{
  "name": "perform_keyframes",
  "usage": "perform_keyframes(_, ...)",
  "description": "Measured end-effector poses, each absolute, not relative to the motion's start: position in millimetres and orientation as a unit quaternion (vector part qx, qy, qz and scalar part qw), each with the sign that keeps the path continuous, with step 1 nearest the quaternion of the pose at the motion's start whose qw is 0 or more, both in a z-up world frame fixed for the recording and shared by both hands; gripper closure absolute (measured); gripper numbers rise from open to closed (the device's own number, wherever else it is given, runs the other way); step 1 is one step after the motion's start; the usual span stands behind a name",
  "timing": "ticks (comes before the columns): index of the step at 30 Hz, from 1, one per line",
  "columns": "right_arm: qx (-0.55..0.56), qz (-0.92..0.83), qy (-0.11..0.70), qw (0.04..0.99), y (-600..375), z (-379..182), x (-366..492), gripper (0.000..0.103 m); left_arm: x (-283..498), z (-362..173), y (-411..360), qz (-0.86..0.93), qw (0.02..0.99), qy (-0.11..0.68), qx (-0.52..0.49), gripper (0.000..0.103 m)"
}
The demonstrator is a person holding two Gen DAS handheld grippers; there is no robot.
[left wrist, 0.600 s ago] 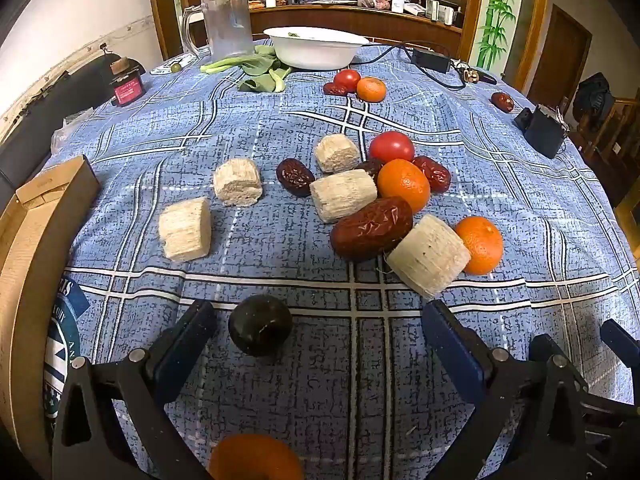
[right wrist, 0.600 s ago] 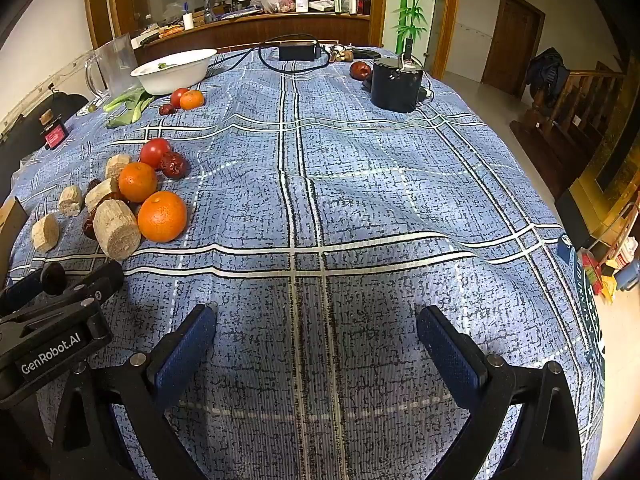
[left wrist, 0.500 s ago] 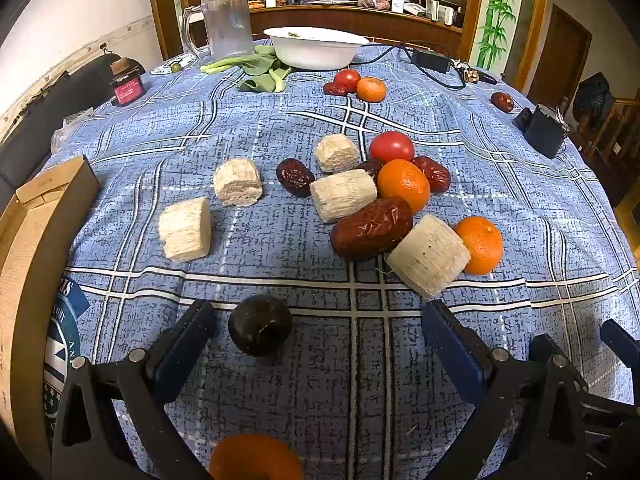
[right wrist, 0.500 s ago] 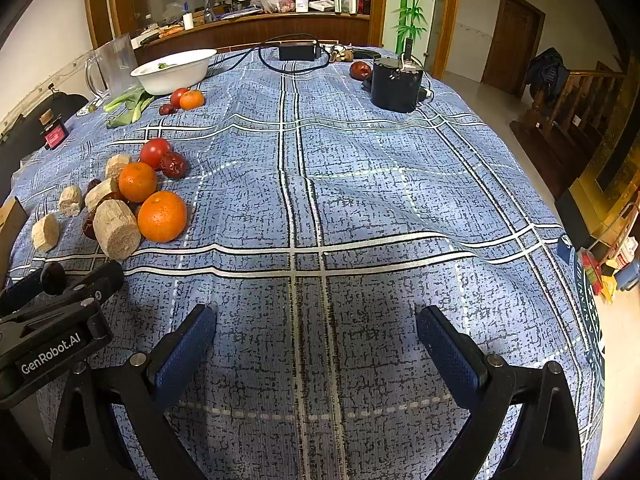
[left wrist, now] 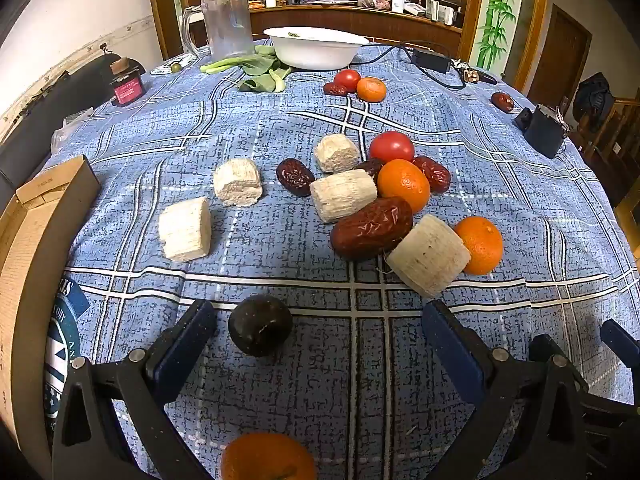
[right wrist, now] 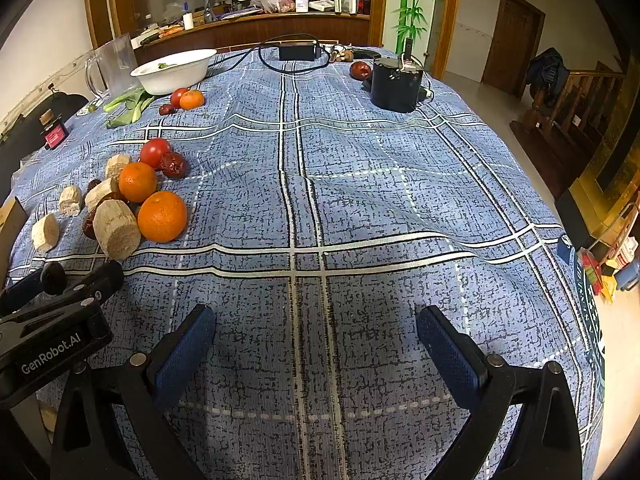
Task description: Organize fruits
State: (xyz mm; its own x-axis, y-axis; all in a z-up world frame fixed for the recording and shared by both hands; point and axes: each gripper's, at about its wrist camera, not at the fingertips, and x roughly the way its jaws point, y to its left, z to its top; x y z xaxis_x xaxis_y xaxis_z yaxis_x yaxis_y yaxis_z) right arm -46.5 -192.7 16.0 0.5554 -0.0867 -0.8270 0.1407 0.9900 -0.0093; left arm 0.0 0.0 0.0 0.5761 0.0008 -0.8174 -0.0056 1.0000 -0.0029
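My left gripper (left wrist: 320, 340) is open and low over the blue checked tablecloth. A dark round fruit (left wrist: 260, 325) lies just inside its left finger. An orange (left wrist: 268, 458) sits under the gripper at the bottom edge. Ahead lies a pile: oranges (left wrist: 404, 184), a big red date (left wrist: 372, 228), a tomato (left wrist: 391, 146), smaller dates and several pale sugarcane chunks (left wrist: 428, 256). My right gripper (right wrist: 316, 344) is open and empty over bare cloth; the pile (right wrist: 162, 216) shows at its left.
A cardboard box (left wrist: 24, 264) stands at the left table edge. A white bowl (left wrist: 316, 46), greens, a clear pitcher (left wrist: 226, 24), a tomato and an orange (left wrist: 371, 89) are at the back. A black pot (right wrist: 396, 82) and cables sit at the far right.
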Motion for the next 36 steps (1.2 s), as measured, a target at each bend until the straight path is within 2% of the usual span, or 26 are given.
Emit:
perform_keyframes(8, 0.030, -0.064, 0.467, 0.881, -192.7, 16.1, -46.5, 0.001, -0.9, -0.1, 2.9, -0.003, 0.882, 0.471, 0.000, 0.000)
perform_keyframes(19, 0.023, -0.050, 0.492, 0.869, -193.3, 16.7, -42.2, 0.001, 1.0, 5.1, 7.7, -0.014, 0.832, 0.554, -0.017, 0.000)
perform_keyframes(21, 0.025, -0.049, 0.498, 0.865, -194.0, 16.9, -40.3, 0.001, -5.8, 9.6, 15.5, -0.028, 0.823, 0.565, -0.044, 0.003)
perform_keyframes(23, 0.025, -0.050, 0.502, 0.863, -193.8, 17.1, -39.1, 0.001, -13.6, 14.8, 23.7, -0.036, 0.821, 0.565, -0.066, 0.019)
perform_keyframes(26, 0.025, -0.051, 0.504, 0.862, -193.0, 17.0, -35.8, 0.001, -26.9, 23.2, 39.2, -0.041, 0.818, 0.567, -0.085, 0.034)
perform_keyframes(29, 0.029, -0.063, 0.517, 0.853, -192.2, 18.3, -33.7, 0.001, -37.4, 33.7, 53.4, -0.042, 0.819, 0.565, -0.093, 0.039)
perform_keyframes(36, 0.035, -0.035, 0.478, 0.877, -168.9, 47.2, -48.6, 0.001, -56.4, 75.8, 83.0, -0.010, 0.857, 0.509, -0.073, 0.039)
